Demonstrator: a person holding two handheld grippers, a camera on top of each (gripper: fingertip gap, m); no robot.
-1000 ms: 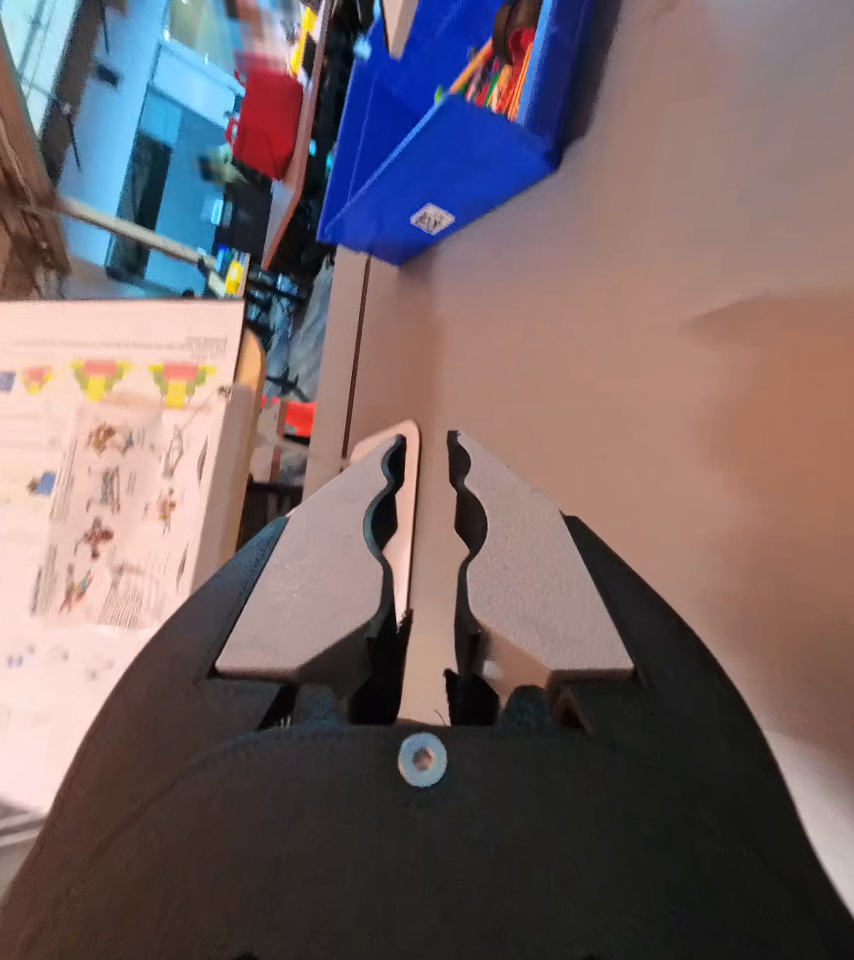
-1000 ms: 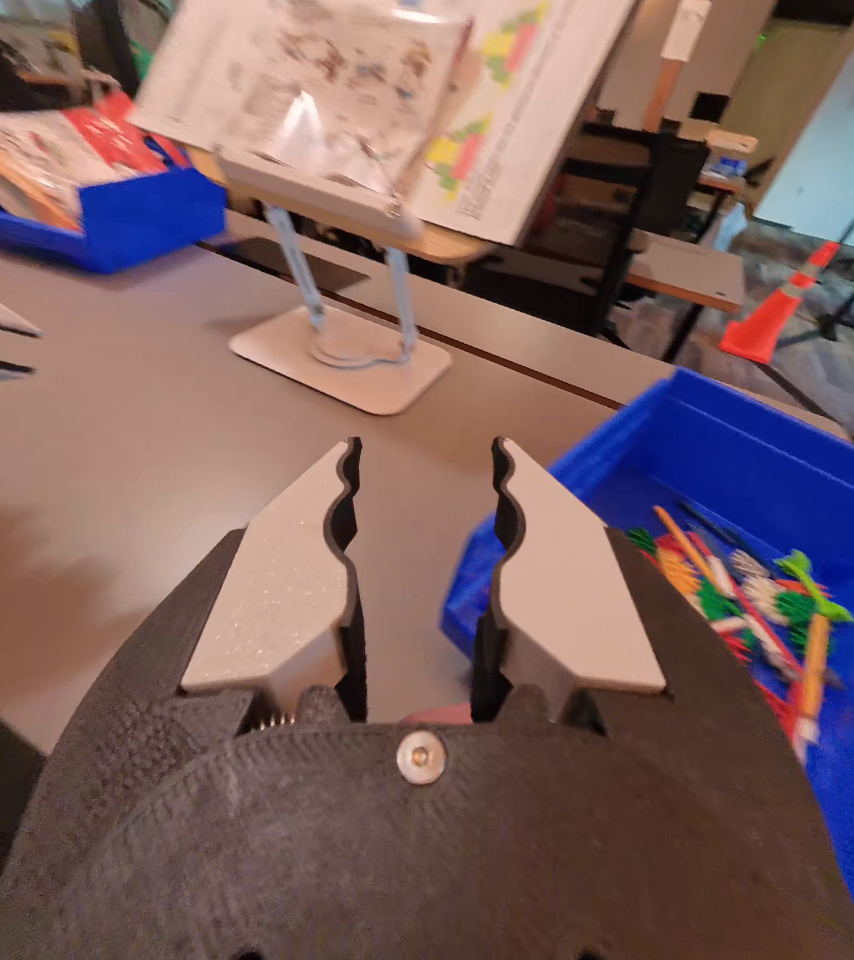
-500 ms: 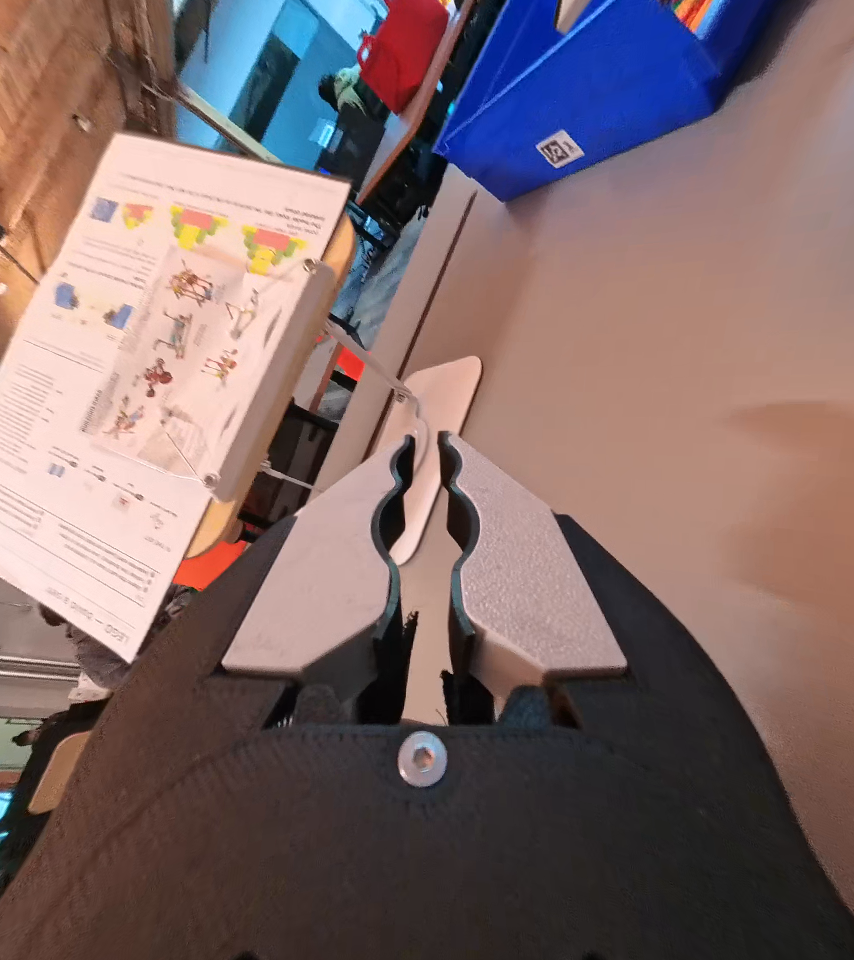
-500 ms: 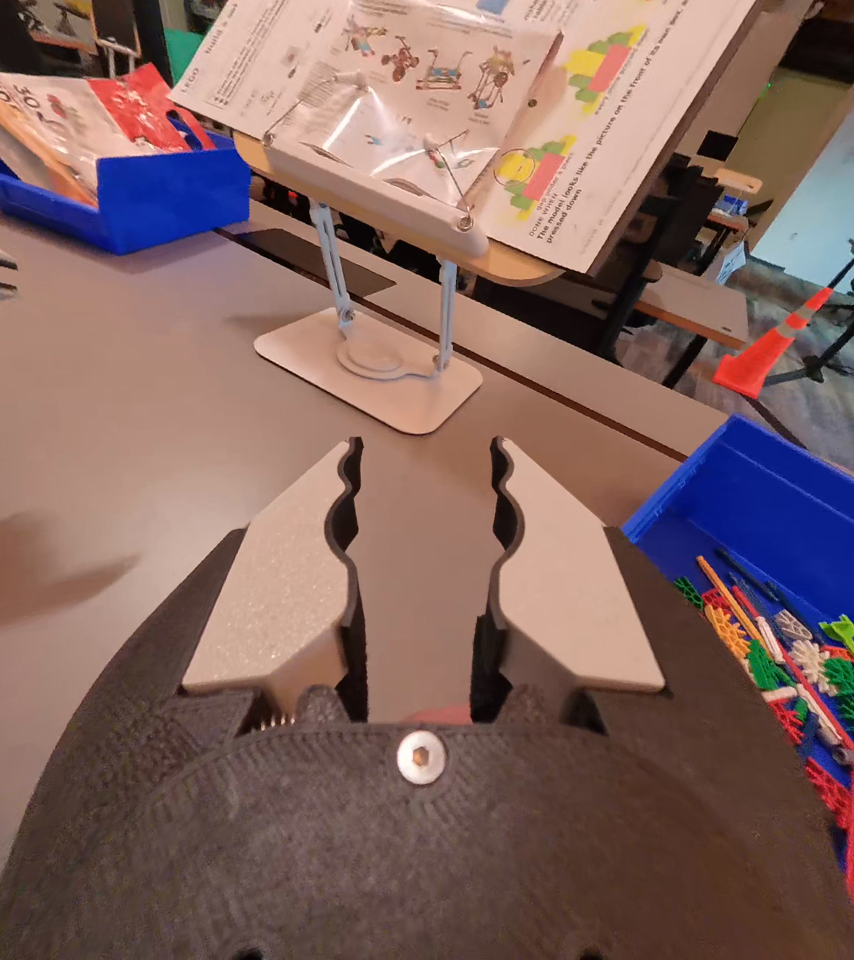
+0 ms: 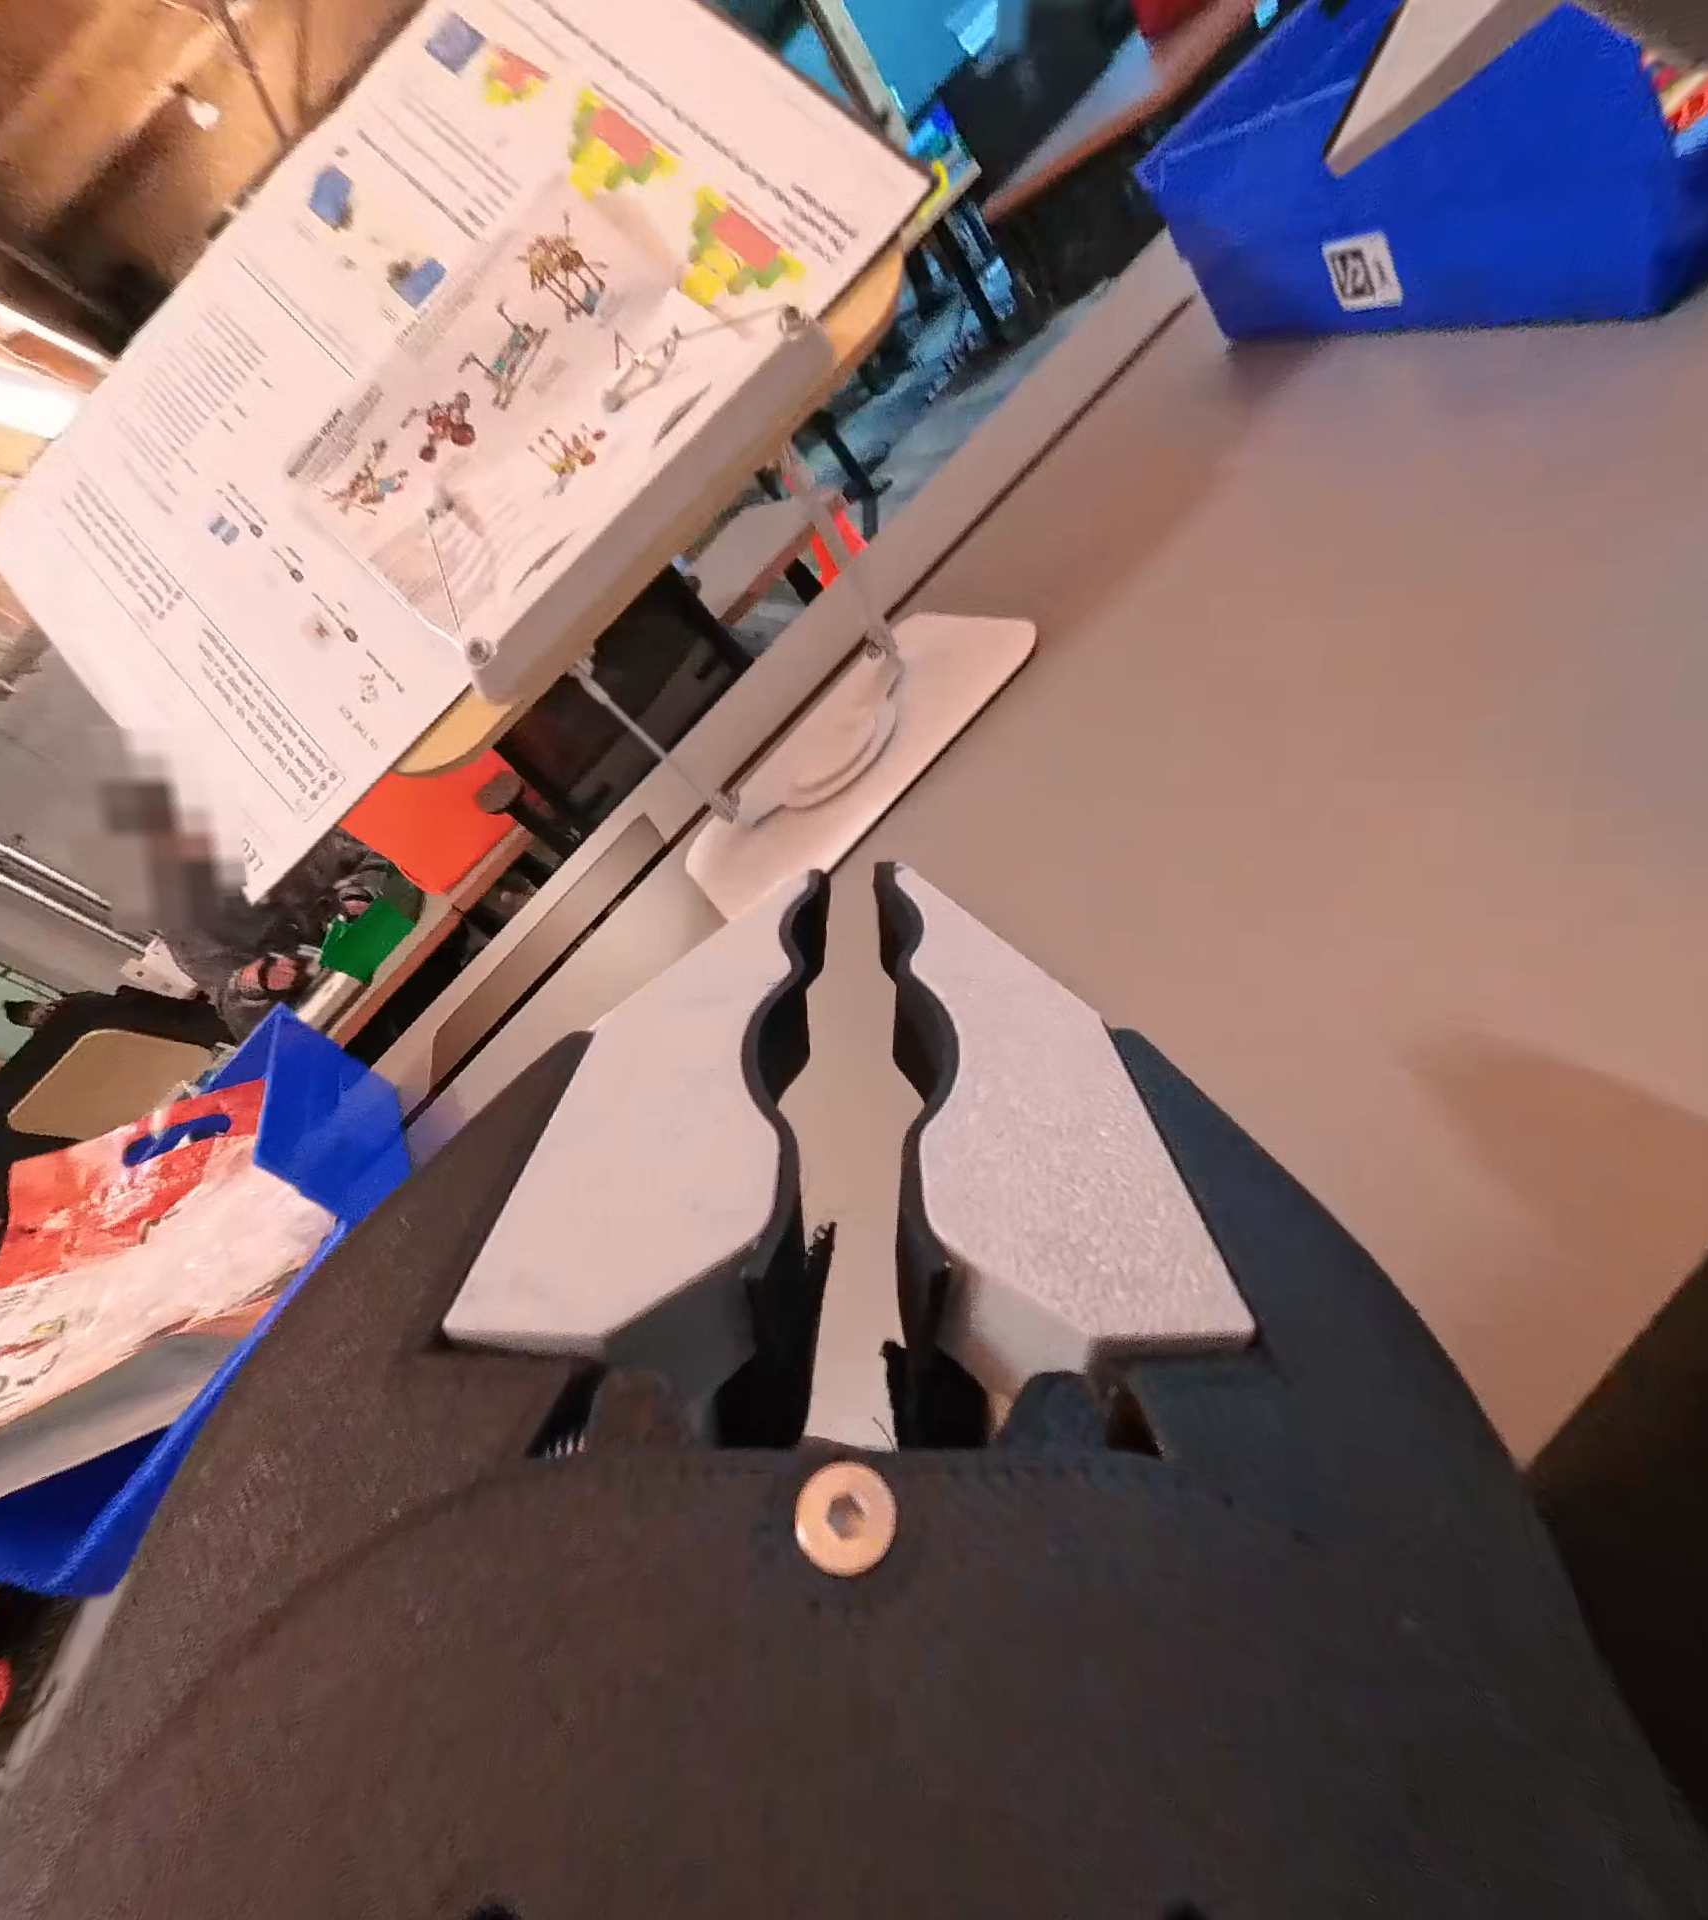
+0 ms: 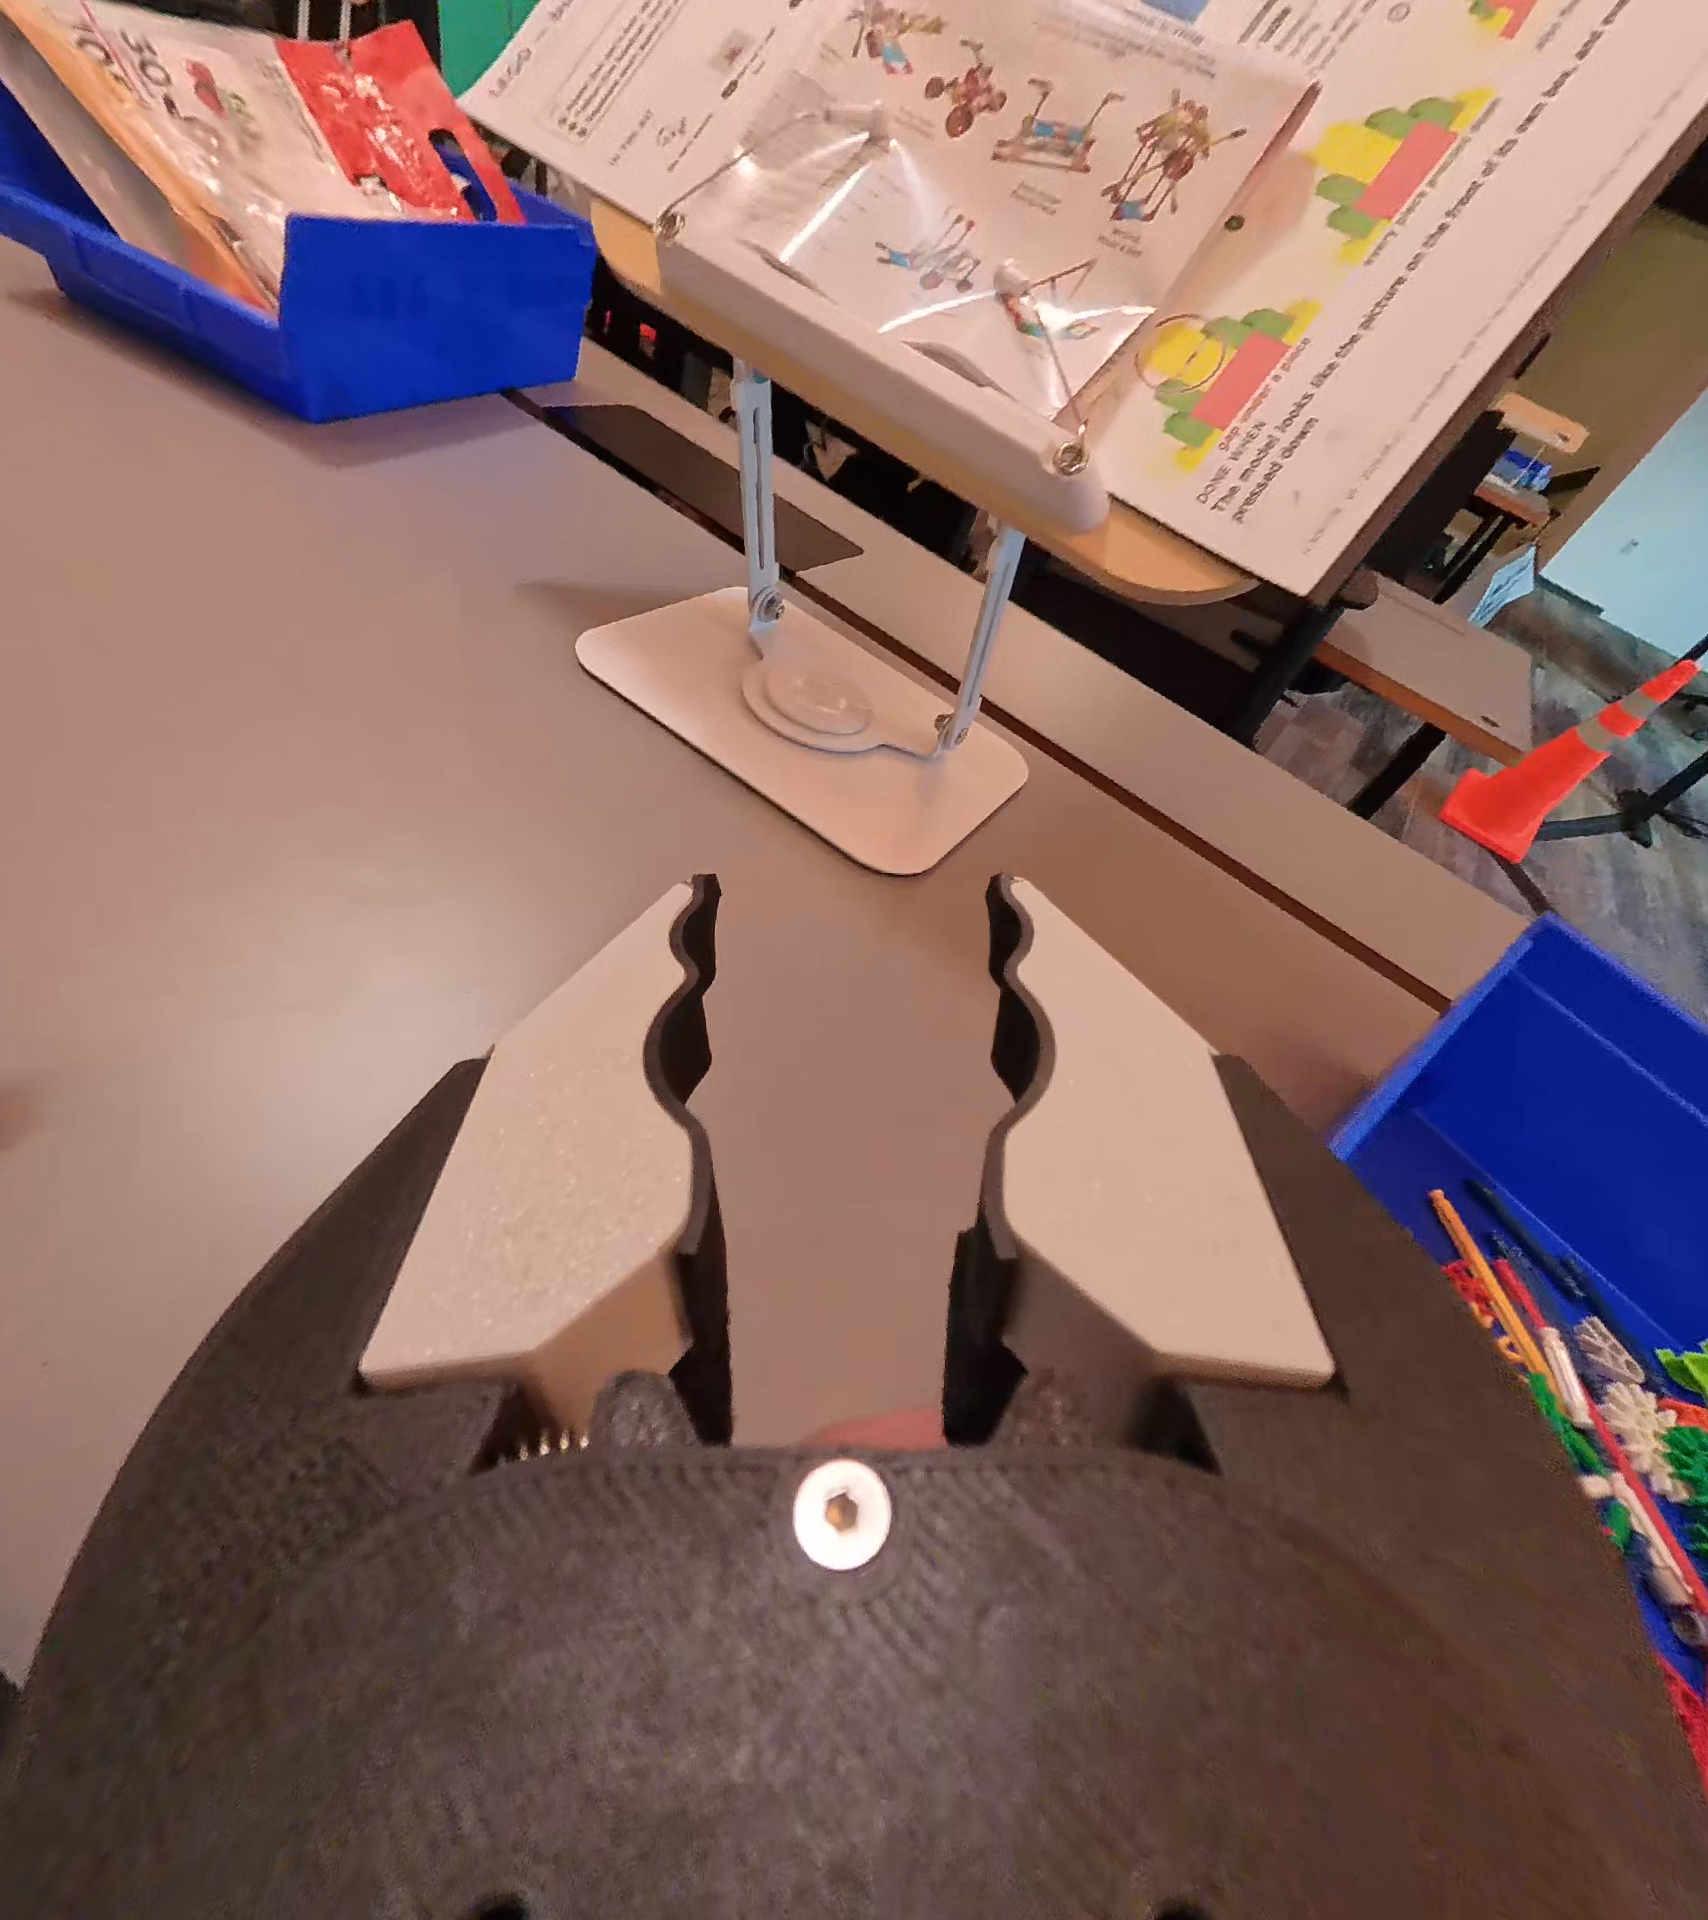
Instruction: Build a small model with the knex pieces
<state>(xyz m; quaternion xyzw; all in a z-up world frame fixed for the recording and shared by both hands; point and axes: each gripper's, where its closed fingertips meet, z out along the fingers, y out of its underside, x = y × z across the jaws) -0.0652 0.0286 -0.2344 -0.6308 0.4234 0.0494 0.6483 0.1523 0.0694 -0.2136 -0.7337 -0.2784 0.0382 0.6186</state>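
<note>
Left black two-finger gripper (image 5: 850,894): jaws nearly together with a narrow gap, empty, above grey tabletop (image 5: 1401,727). Right black two-finger gripper (image 6: 852,894): jaws spread, empty, aimed at white document stand (image 6: 808,727); blue plastic bin of coloured rods (image 6: 1608,1195) just beside, untouched.

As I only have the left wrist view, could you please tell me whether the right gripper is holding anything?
Observer: No, the right gripper is open, with only bare table showing between its fingers.
Operator: Thank you. What is in the blue bin on its right?
Observer: The blue bin holds a loose heap of coloured rods and connectors.
</note>
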